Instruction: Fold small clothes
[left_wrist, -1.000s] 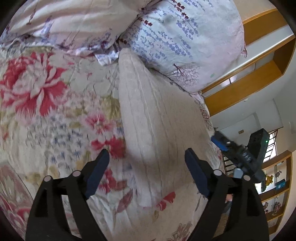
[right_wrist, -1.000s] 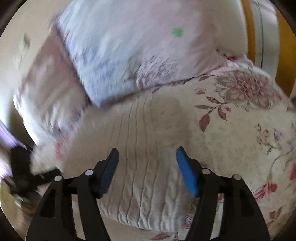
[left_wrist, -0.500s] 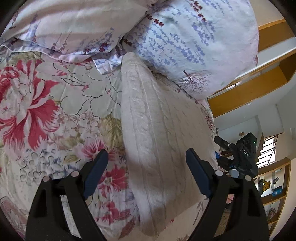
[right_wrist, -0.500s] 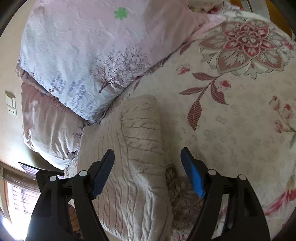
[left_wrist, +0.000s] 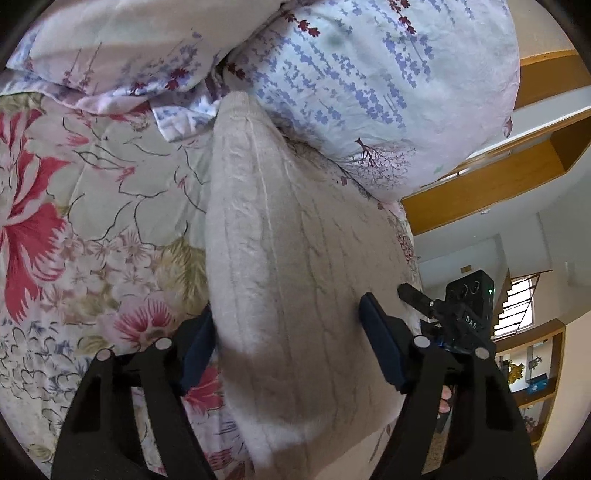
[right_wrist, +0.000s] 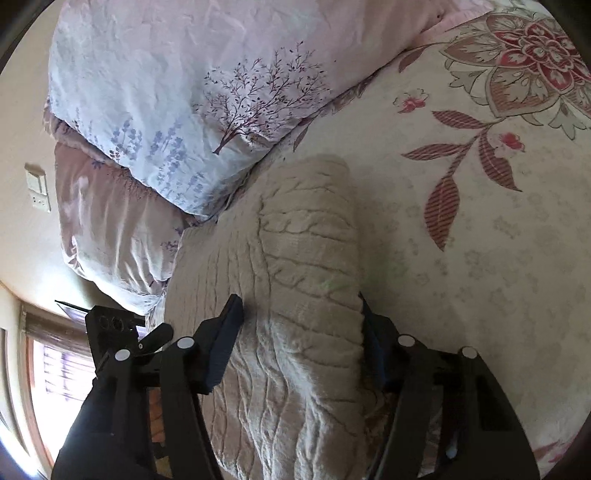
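A cream cable-knit garment (left_wrist: 288, 266) lies folded lengthwise on the floral bedspread (left_wrist: 92, 229), its far end against the pillows. My left gripper (left_wrist: 288, 354) is open and straddles the garment's left edge, one finger on each side. In the right wrist view the same garment (right_wrist: 303, 280) has a raised folded ridge. My right gripper (right_wrist: 299, 343) is open with its fingers on either side of that ridge. The right gripper also shows in the left wrist view (left_wrist: 458, 317) at the garment's far side.
Two pale floral pillows (left_wrist: 369, 85) (right_wrist: 192, 96) lie at the head of the bed, touching the garment's end. Wooden shelving (left_wrist: 517, 173) stands beyond the bed. The bedspread (right_wrist: 480, 221) stretches flat to the right of the garment.
Both grippers have moved down and forward onto the garment. The right gripper swung from over its flat middle to its right-hand ridge. Both stay open.
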